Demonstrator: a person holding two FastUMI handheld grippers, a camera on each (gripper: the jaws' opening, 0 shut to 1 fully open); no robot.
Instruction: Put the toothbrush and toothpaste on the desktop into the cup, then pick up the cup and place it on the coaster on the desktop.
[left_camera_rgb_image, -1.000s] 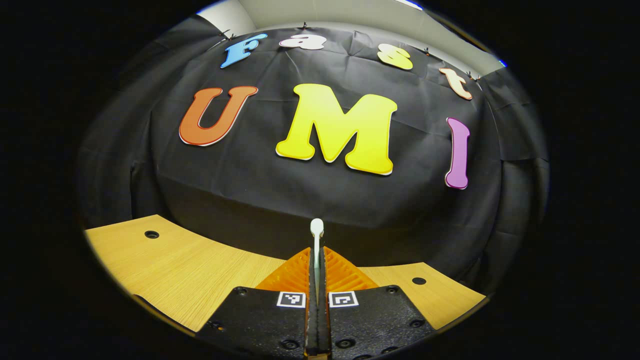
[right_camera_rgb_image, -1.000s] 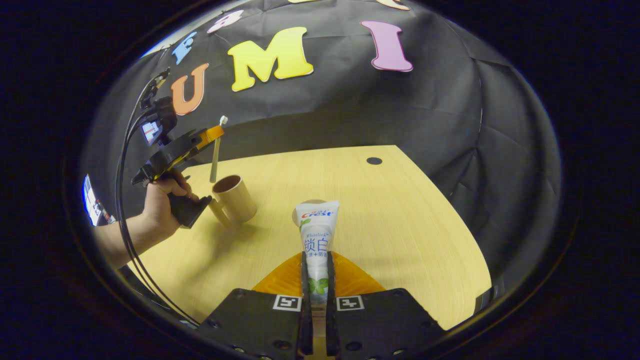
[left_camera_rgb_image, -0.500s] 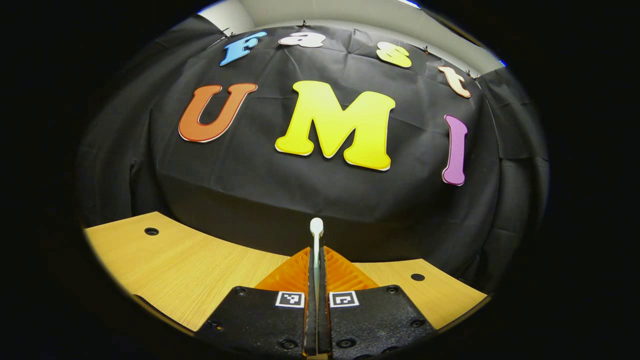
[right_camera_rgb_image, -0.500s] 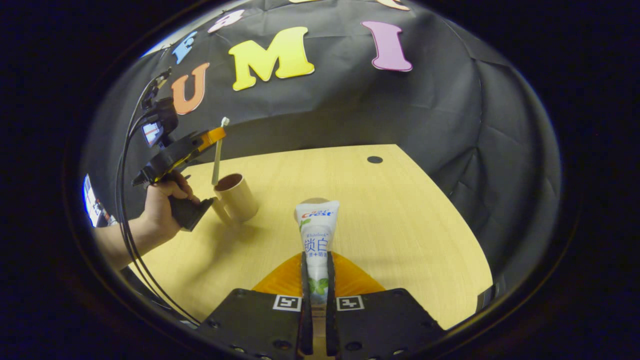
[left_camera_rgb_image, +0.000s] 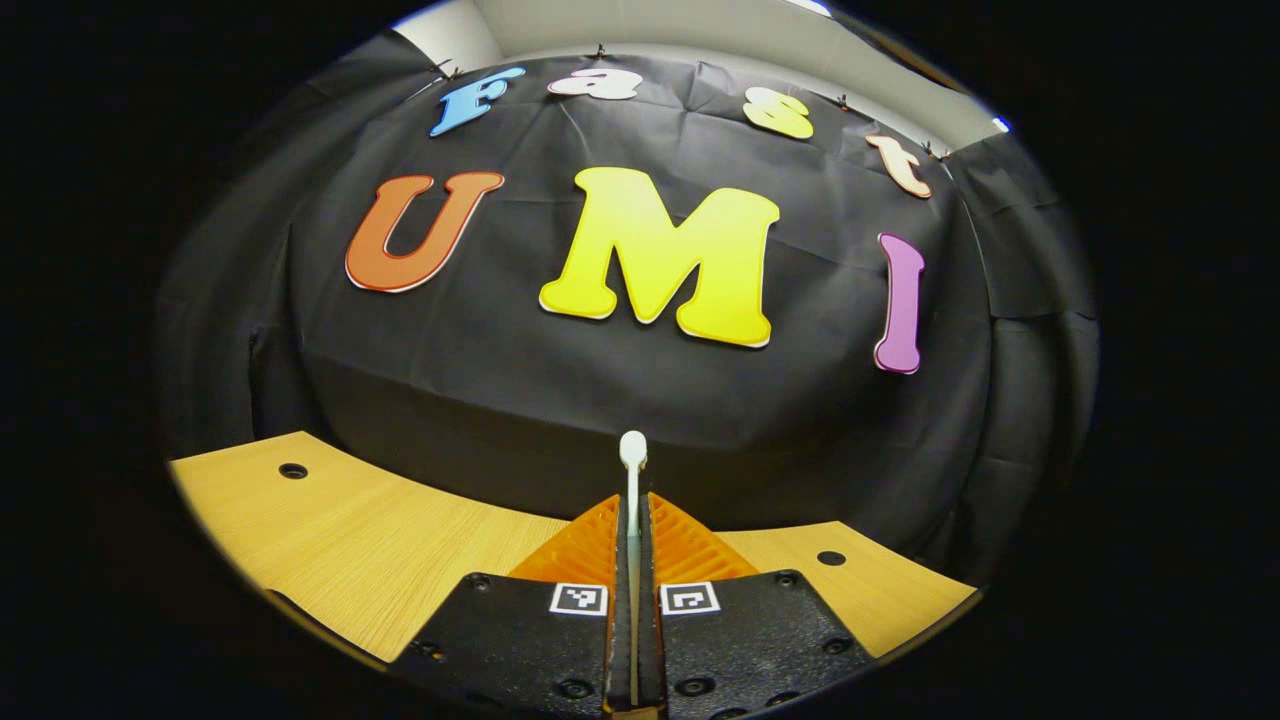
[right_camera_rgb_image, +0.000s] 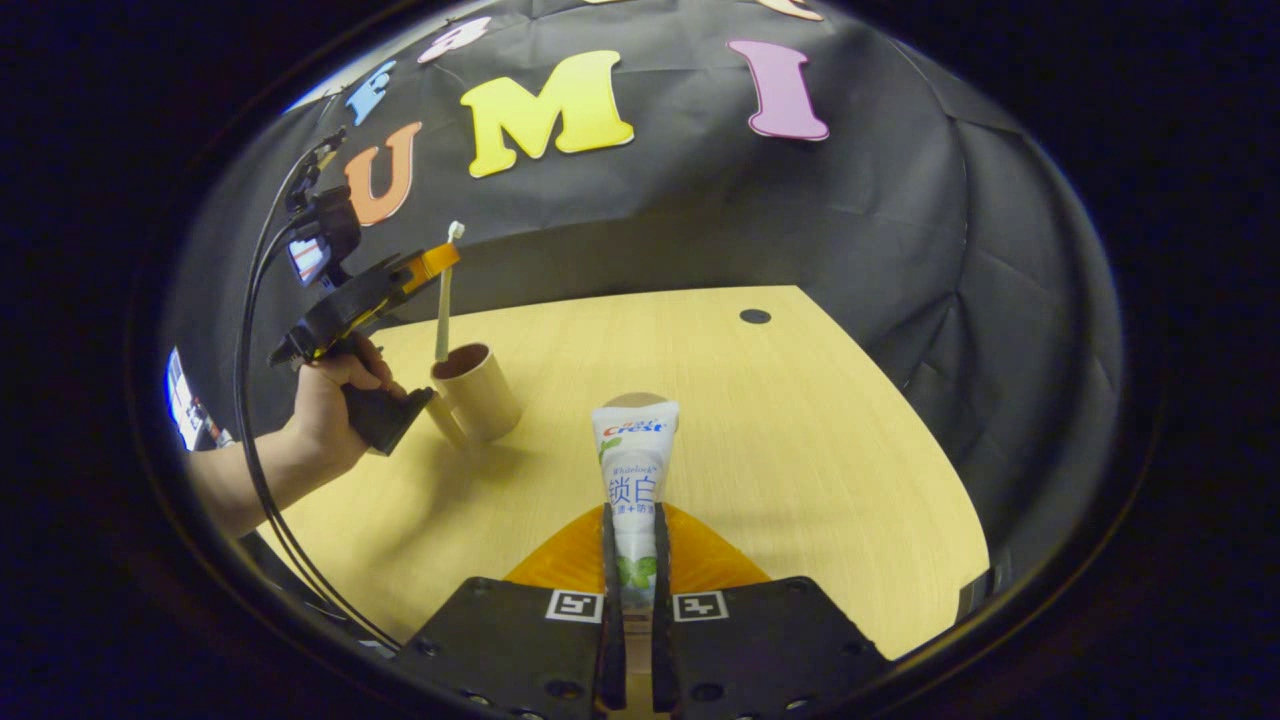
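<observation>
The white toothbrush hangs upright over the mouth of the tan cup — clamped between the fingers of the left gripper, held by a hand. The right gripper pinches the toothpaste tube above the wooden desktop — just in front of a round coaster

Light: bright from above on my worktop, darker on the cloth wall.
Shadows: soft grey patches beside the cup.
Glare: none I can see.
Sharpness: both views look clear, no blur.
Edges: straight lines bend round near the rim.
</observation>
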